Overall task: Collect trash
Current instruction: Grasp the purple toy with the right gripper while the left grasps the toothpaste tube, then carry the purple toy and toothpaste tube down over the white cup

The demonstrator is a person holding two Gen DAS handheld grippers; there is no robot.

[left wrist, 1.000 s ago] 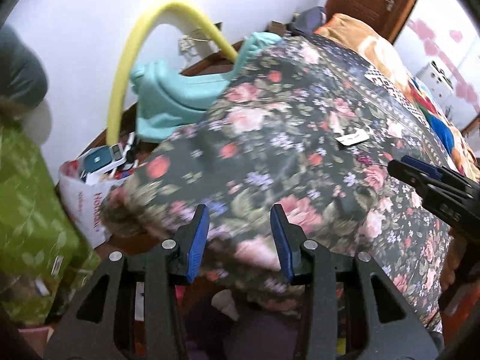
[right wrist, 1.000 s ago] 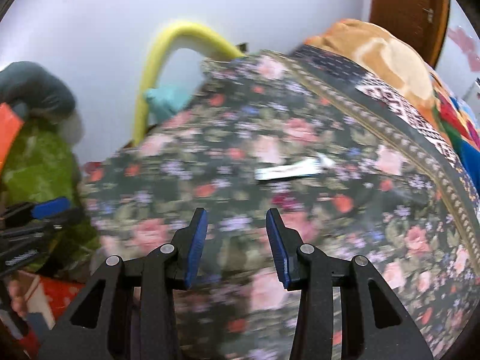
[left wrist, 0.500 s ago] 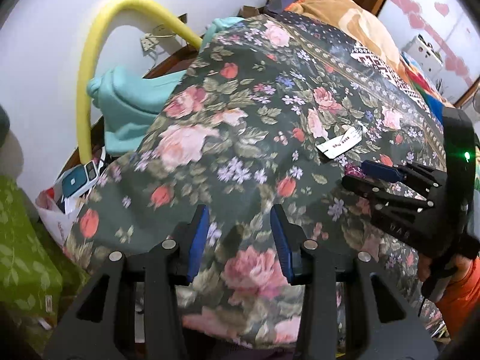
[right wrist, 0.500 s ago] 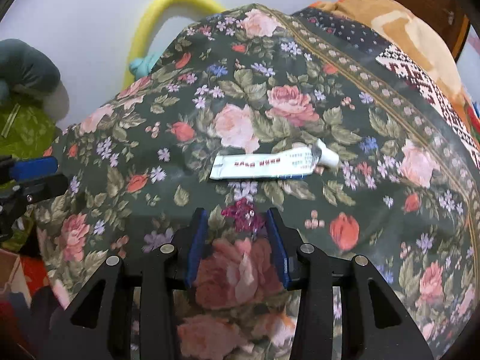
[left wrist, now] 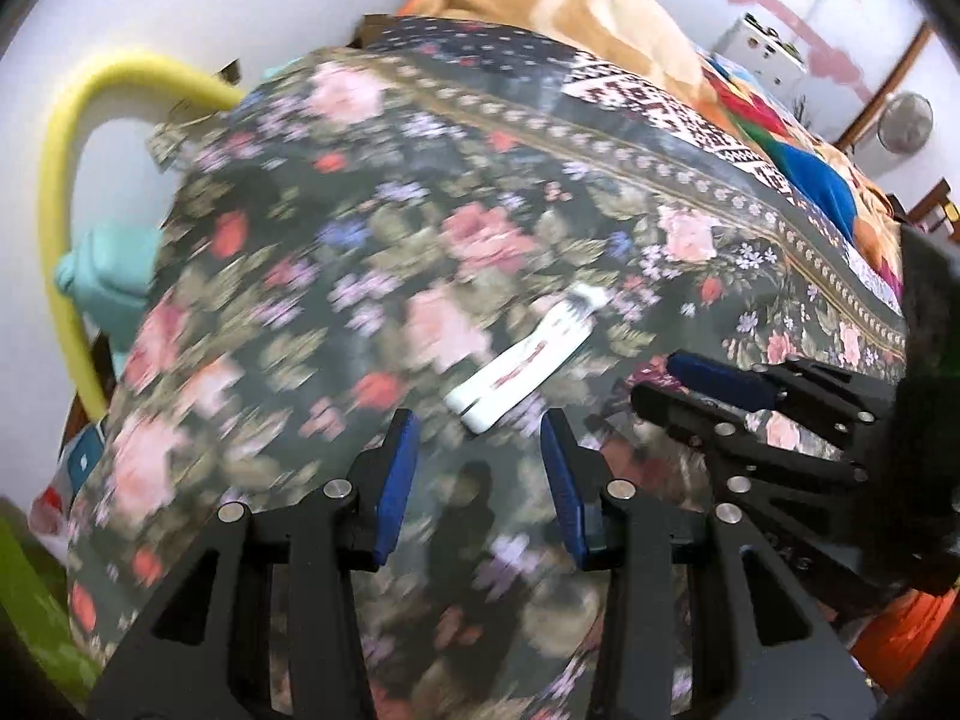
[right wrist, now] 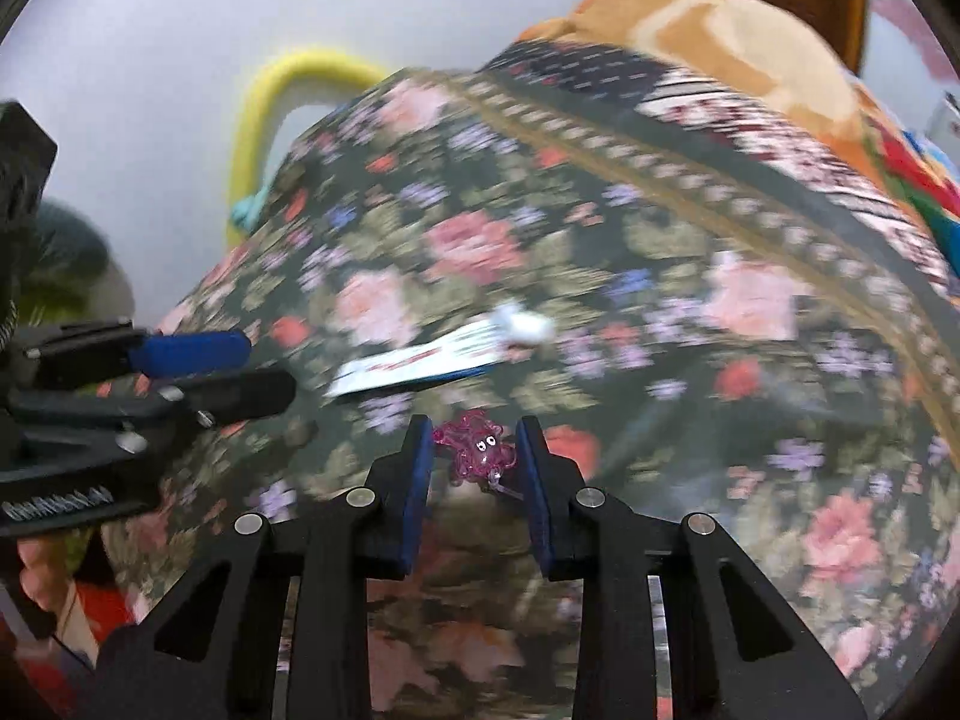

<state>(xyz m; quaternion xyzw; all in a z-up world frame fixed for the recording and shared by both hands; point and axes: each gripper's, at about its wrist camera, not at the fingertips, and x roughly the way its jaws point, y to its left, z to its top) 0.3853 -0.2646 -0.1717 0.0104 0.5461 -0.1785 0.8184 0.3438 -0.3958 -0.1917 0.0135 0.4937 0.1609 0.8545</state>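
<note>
The white tube (left wrist: 528, 357) carries red lettering along its body, but the blur leaves none of it readable. It lies flat on the floral bedspread (left wrist: 420, 228), well in from the bed's edges, its cap end pointing toward the patterned border strip and its crimped end toward the near edge.

A white bag (left wrist: 45, 516) with red print sits low beside the bed's left corner (something teal shows at its mouth, not clear enough to name).

The left gripper (left wrist: 477, 471) hangs just short of the tube's crimped end — jaws spread wide, nothing between them, not touching the tube. The right gripper (right wrist: 477, 459) has its jaws drawn in to a moderate gap, and a small pink squiggly trinket (right wrist: 477, 450) with two tiny eyes sits between the blue pads; whether the pads actually press on it or merely flank it cannot be told. In the right wrist view the tube (right wrist: 432, 354) lies just beyond this trinket.

A yellow foam hoop (left wrist: 66, 180) arches beside the far left corner of the bed, against the white wall.
</note>
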